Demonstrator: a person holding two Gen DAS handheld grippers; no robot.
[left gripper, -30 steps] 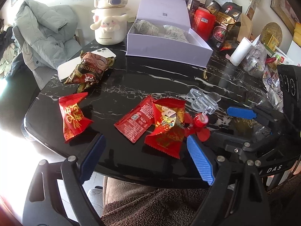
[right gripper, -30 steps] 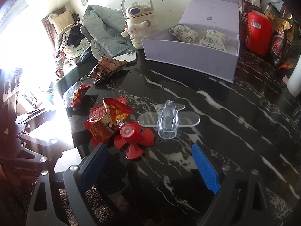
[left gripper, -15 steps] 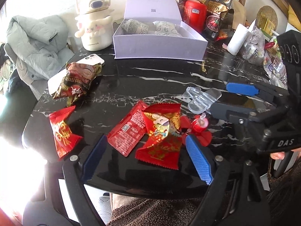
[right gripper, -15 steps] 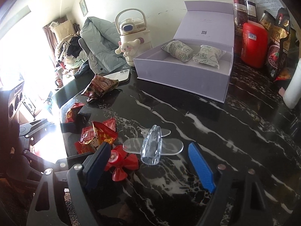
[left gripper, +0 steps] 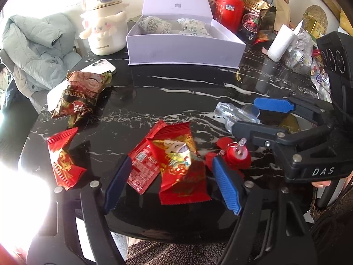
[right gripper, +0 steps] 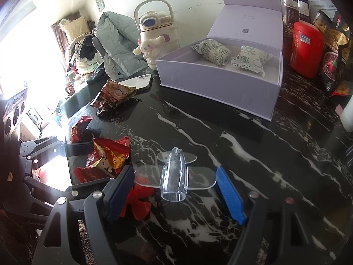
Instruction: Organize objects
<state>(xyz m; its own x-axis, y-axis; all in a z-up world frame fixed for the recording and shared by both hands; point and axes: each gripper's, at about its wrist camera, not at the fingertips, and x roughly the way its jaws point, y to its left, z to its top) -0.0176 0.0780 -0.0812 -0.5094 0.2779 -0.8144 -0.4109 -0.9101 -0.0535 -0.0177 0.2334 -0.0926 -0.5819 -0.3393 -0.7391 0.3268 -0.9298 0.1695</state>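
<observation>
- Your right gripper [right gripper: 175,190] is closing around the clear toy plane [right gripper: 174,174]; its pads flank the wings, not yet pressing.
- Your left gripper [left gripper: 171,181] is closing over two red snack packets [left gripper: 176,163] left of the plane, jaws apart.
- The plane's red propeller [left gripper: 235,154] sits between packets and plane.
- The open lavender box [right gripper: 220,81] stands well behind the plane on the black marble table [right gripper: 264,154].

Right gripper [right gripper: 175,193], jaws closing, straddles the clear toy plane [right gripper: 174,175]; lilac box [right gripper: 218,84] lies beyond.
</observation>
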